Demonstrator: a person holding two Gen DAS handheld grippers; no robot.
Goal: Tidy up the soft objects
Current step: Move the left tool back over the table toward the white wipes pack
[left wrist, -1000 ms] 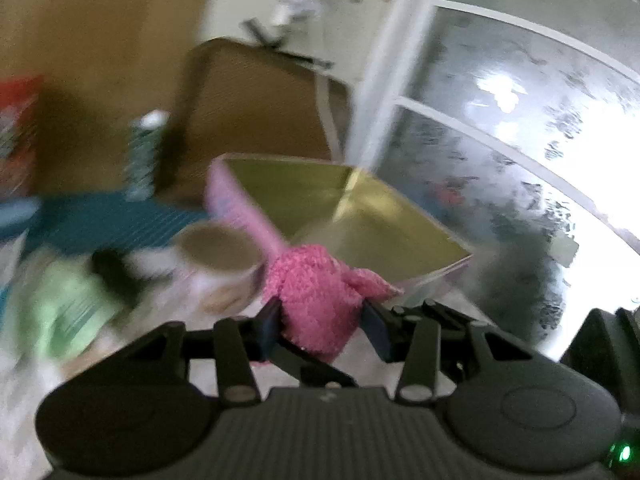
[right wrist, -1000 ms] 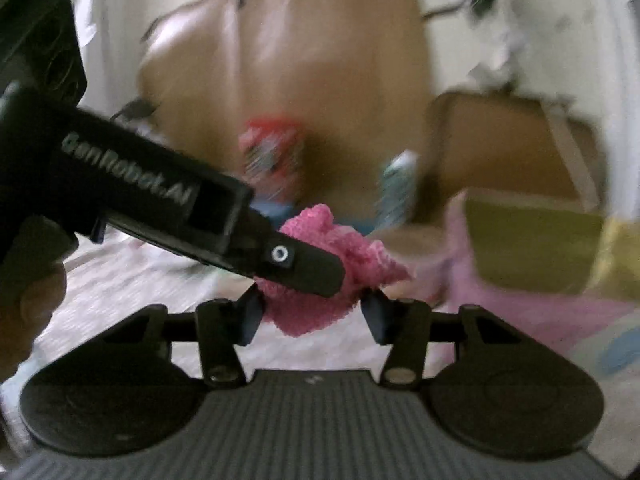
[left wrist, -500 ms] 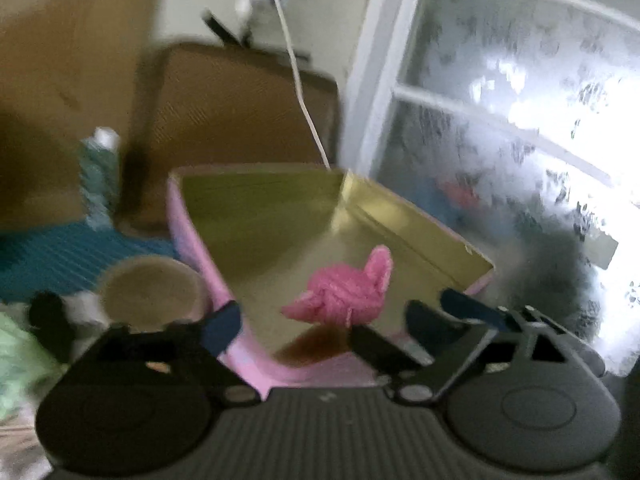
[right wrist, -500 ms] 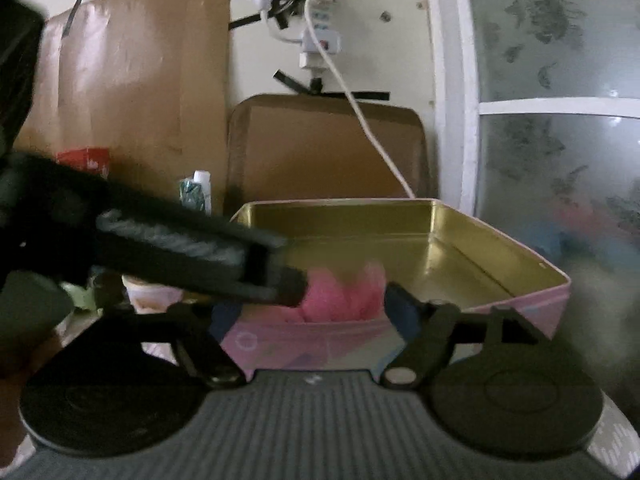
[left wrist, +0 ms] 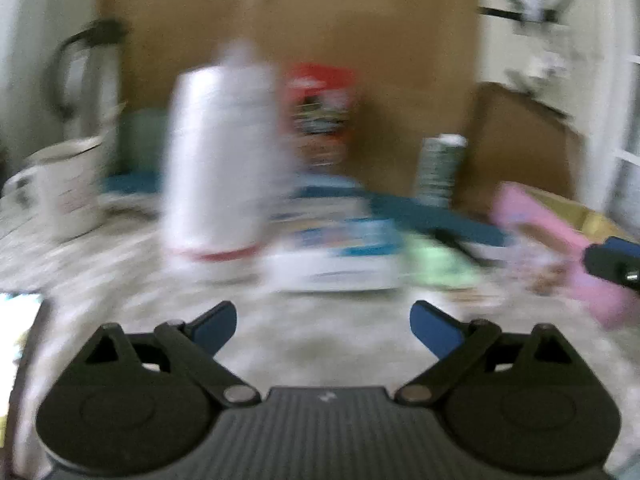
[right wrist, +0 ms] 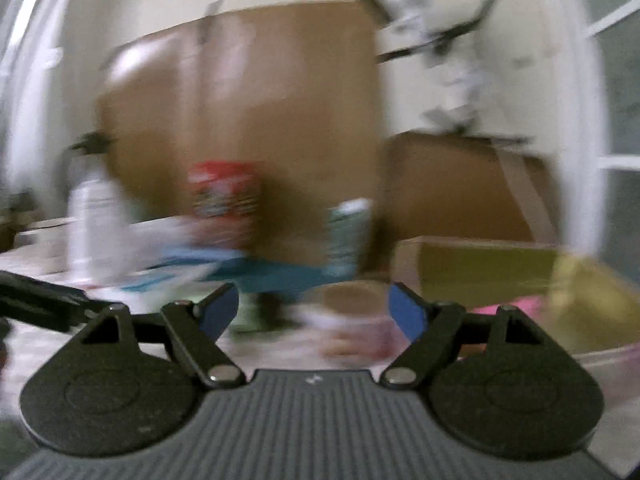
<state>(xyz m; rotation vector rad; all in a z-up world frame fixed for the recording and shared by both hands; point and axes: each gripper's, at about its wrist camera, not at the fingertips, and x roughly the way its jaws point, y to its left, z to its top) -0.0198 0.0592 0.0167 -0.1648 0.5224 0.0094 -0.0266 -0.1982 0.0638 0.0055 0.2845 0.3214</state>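
Inside the pink tin [right wrist: 520, 276] the pink fluffy toy [right wrist: 524, 305] is lying, while left gripper [left wrist: 323, 322] and right gripper [right wrist: 314, 305] are standing wide, holding nothing. Sweeping fast, either is risking to knock the white bottle [left wrist: 222, 168] or paper cup [right wrist: 352, 312].

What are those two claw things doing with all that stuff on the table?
A person is tidying soft things into the pink tin box with the gold inside. A fluffy pink cloth already lies in it. Both claws hold nothing: the left gripper and the right gripper have just opened wide. A soft green cloth lies on the table, not yet put away.
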